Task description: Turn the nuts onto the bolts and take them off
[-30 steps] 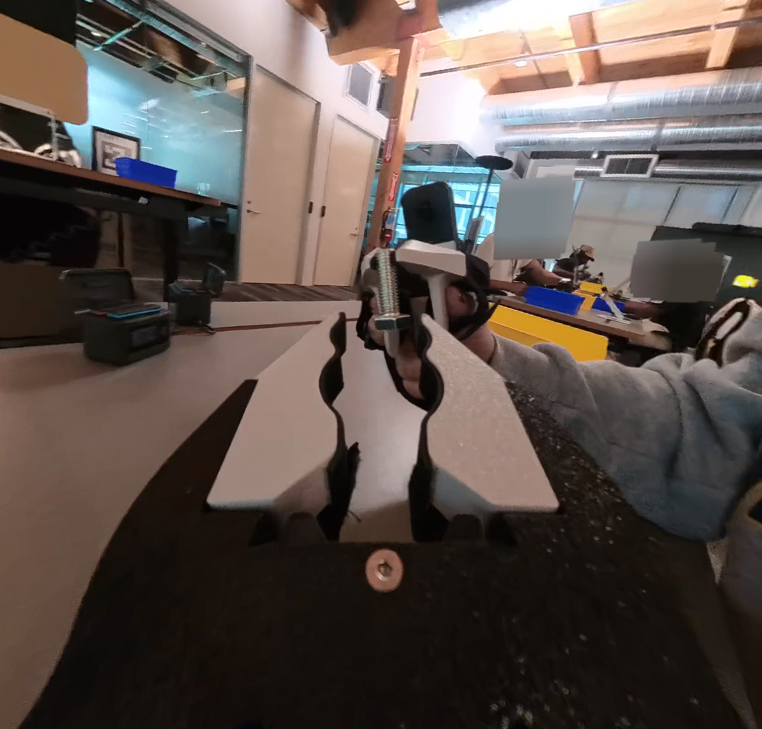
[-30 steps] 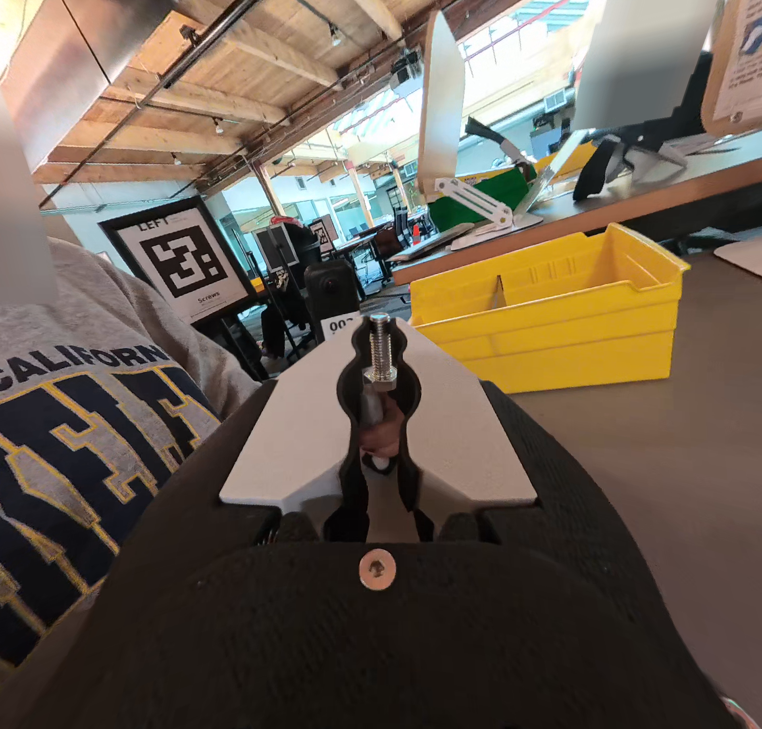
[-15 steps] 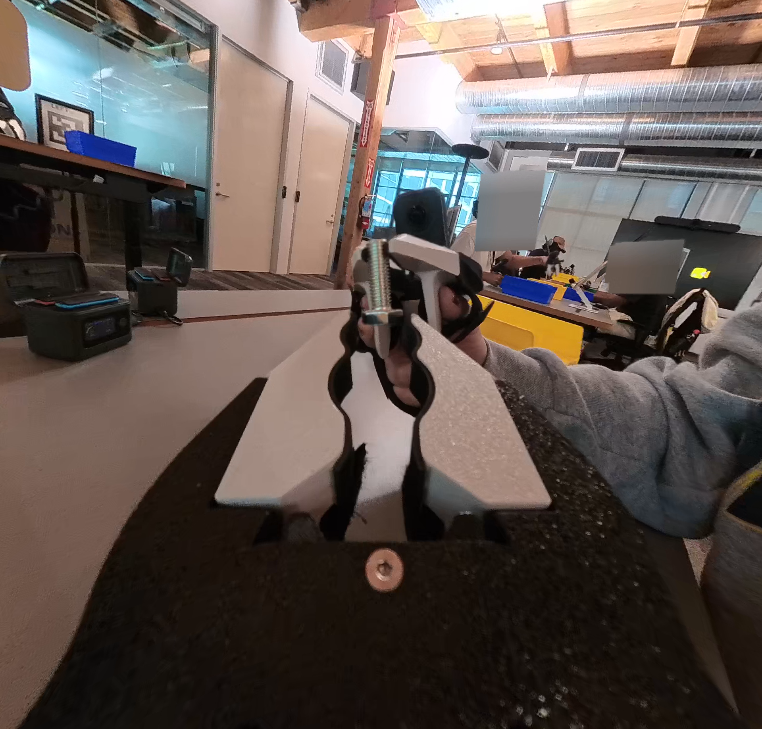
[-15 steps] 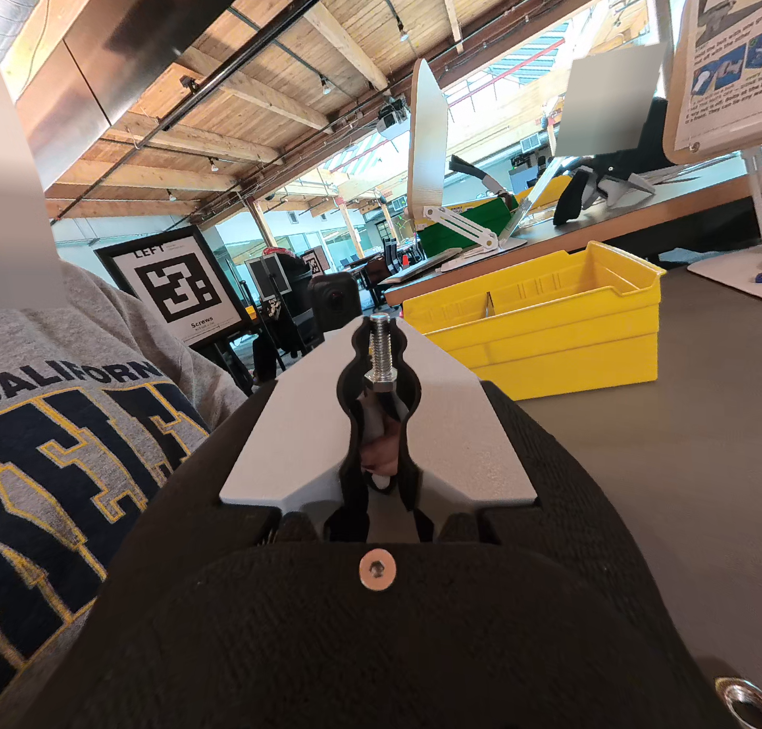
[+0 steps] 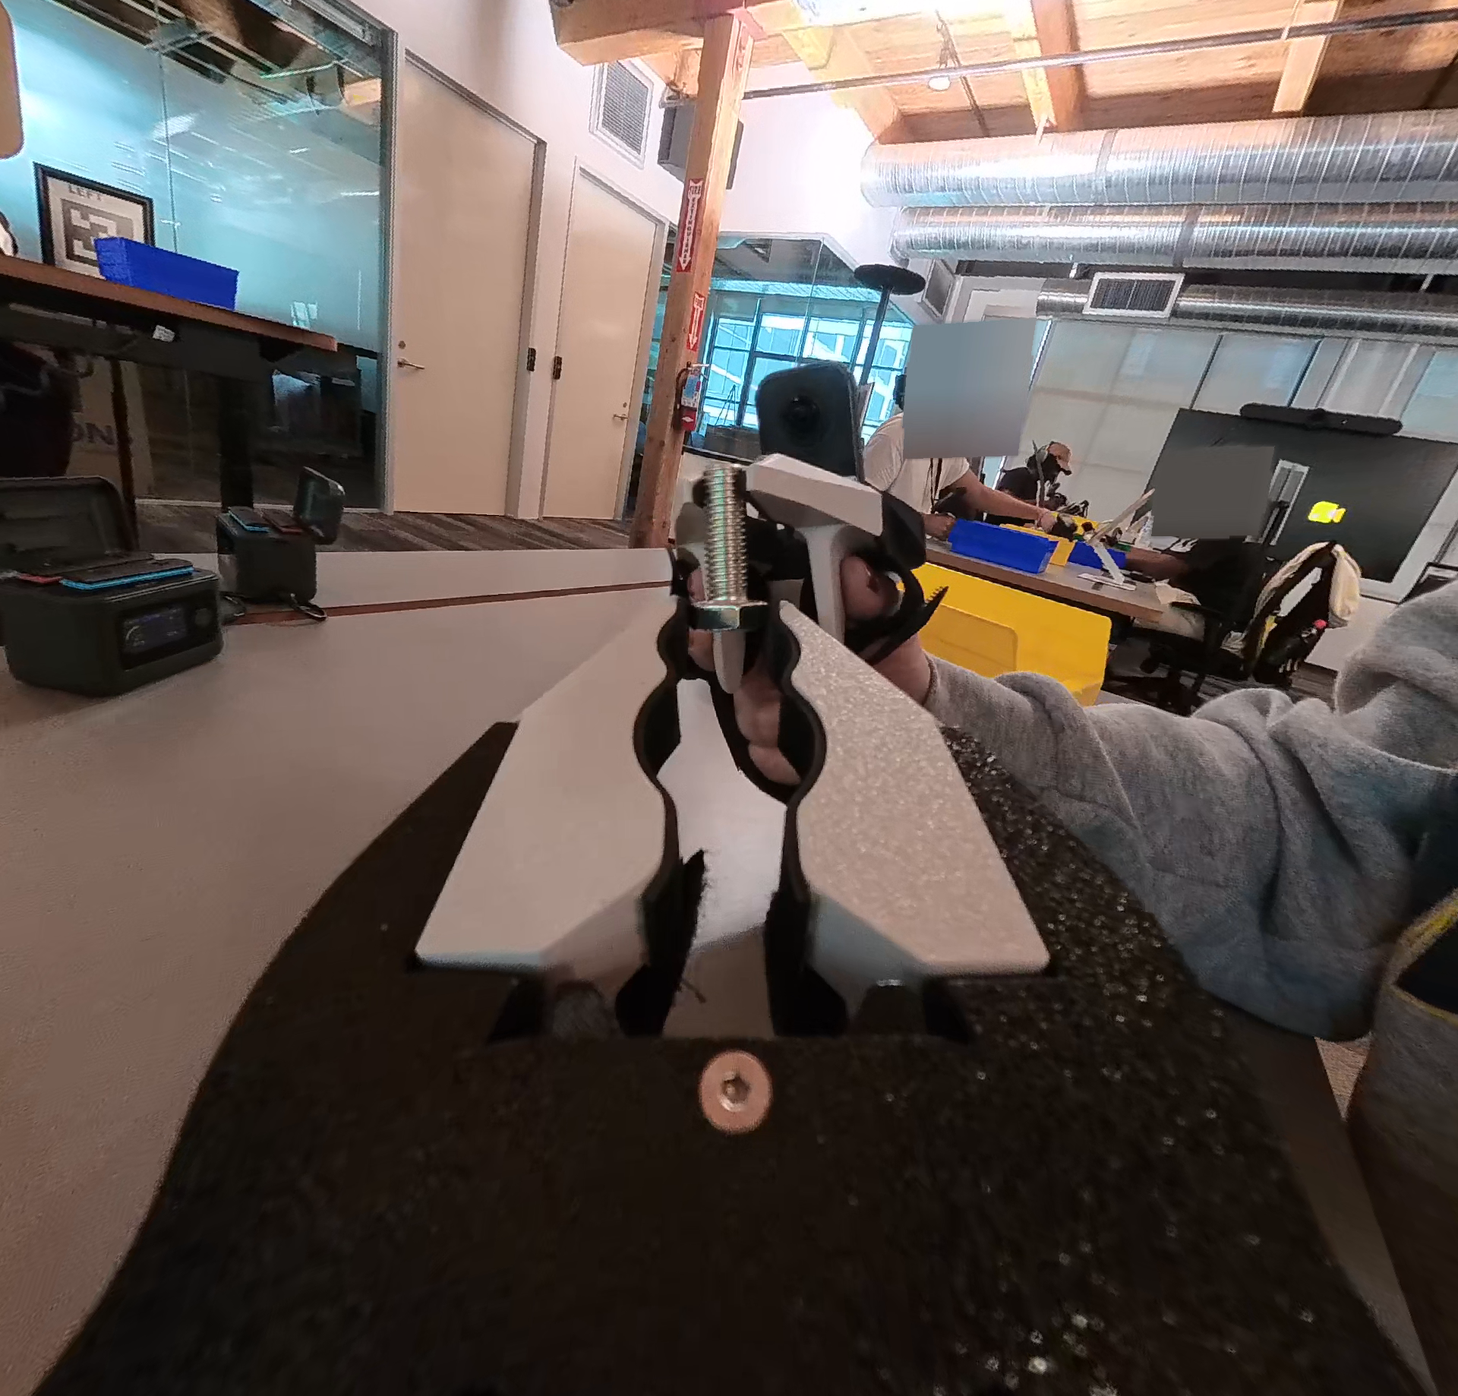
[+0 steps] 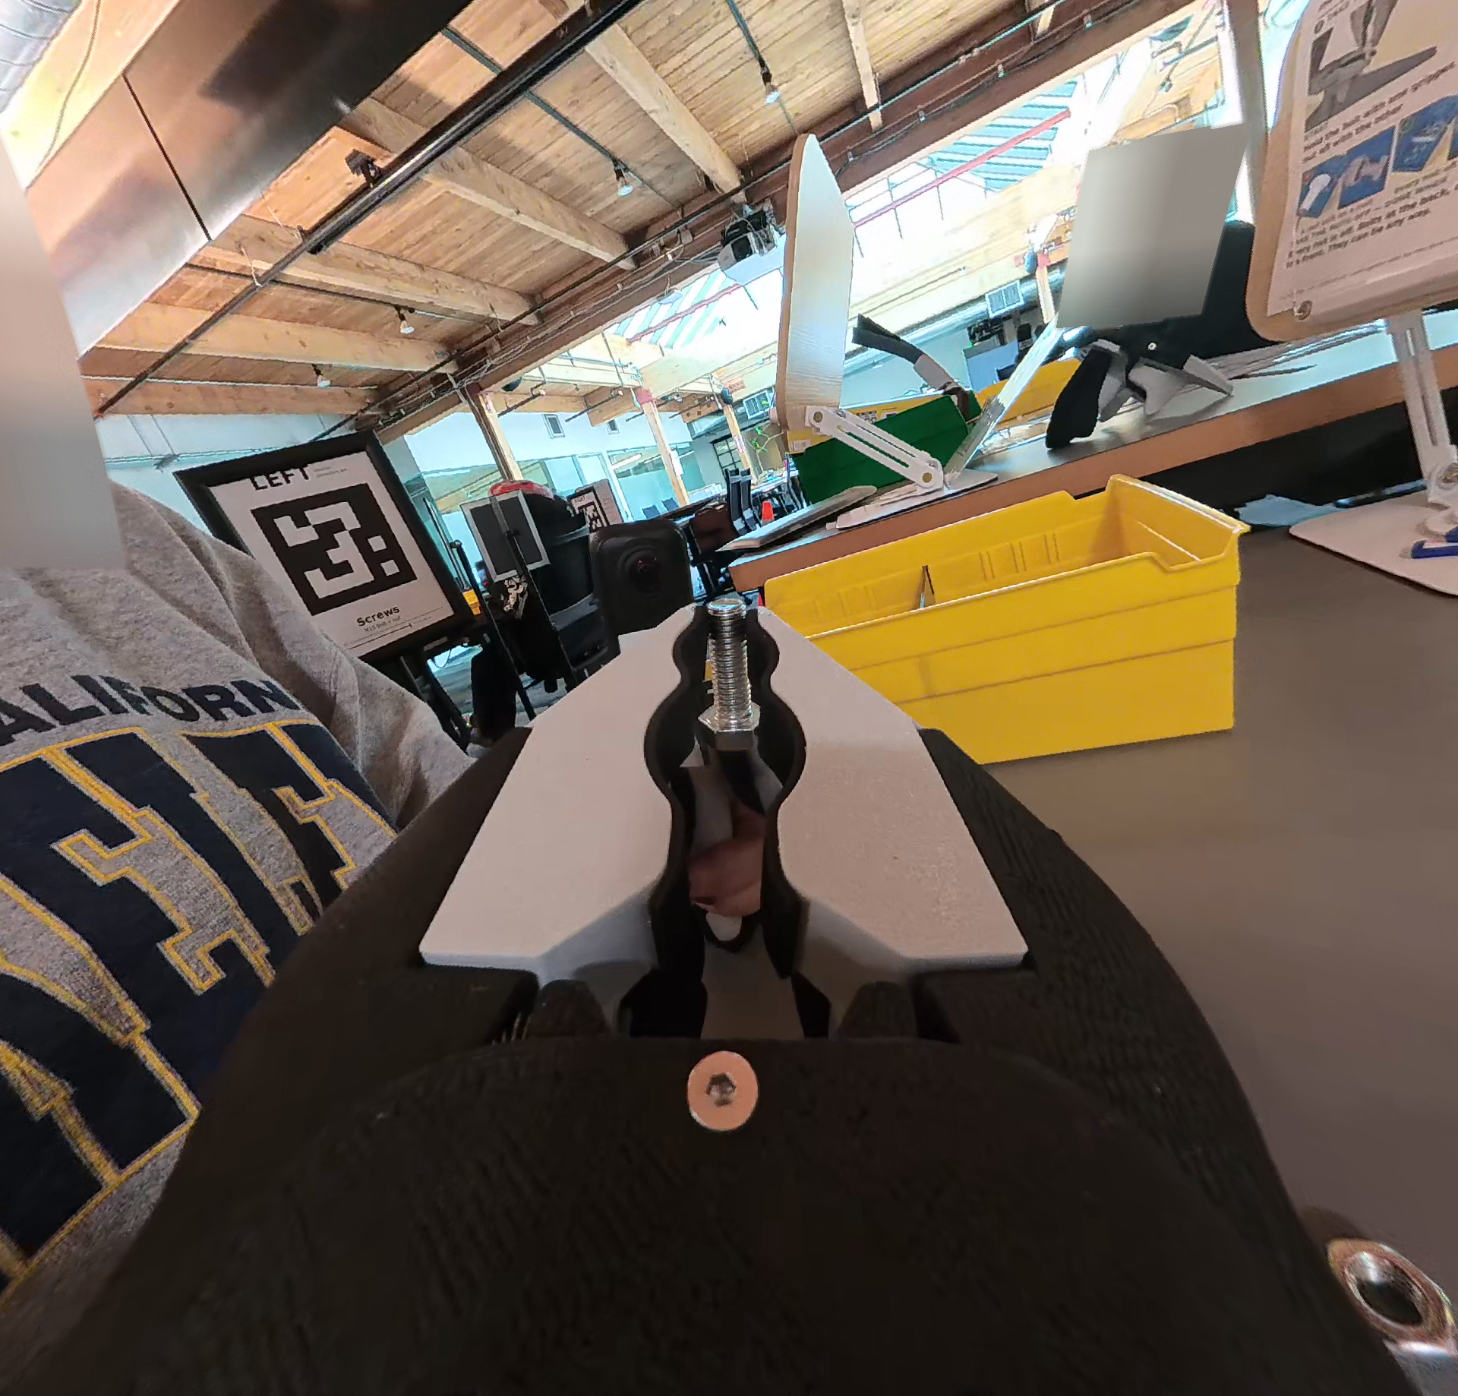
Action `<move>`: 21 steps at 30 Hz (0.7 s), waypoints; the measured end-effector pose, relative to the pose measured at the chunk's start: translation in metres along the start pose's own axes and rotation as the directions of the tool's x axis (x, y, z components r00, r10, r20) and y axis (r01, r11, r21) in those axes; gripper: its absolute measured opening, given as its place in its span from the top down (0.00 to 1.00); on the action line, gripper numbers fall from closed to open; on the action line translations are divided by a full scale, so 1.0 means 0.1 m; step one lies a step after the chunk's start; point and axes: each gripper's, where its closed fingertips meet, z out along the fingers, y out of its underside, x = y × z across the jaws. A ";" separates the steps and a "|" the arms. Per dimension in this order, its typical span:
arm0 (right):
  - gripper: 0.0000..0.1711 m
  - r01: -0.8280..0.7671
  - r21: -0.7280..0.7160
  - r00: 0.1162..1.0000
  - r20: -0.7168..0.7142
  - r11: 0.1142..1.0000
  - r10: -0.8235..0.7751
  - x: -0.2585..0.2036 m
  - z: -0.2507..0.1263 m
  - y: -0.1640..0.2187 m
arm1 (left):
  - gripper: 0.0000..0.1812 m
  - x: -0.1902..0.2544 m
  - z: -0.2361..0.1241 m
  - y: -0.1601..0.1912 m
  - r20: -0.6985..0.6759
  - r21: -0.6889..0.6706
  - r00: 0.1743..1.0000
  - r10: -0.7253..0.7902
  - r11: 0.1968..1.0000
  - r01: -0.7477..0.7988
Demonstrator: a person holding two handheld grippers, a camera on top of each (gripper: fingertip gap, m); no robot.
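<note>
The gray table [image 6: 1302,845] fills the right of my right view, with a yellow bin [image 6: 1026,648] at mid right. My right claw [image 6: 726,618] pinches the bolt [image 6: 729,668], which stands upright in the middle. My left claw [image 5: 726,626] has its tips beside the bolt's head; I cannot tell if it squeezes. A loose nut [image 6: 1382,1312] lies at the bottom right corner.

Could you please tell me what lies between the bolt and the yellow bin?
In the left wrist view, the person's right hand sits between the bolt and the bin.
</note>
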 end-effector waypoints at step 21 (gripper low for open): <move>0.84 -0.072 -0.627 0.756 -0.541 0.776 -0.367 1.12 -1.08 0.74 | 0.91 -0.54 0.29 0.02 0.197 -0.068 0.955 0.222 0.975 -0.213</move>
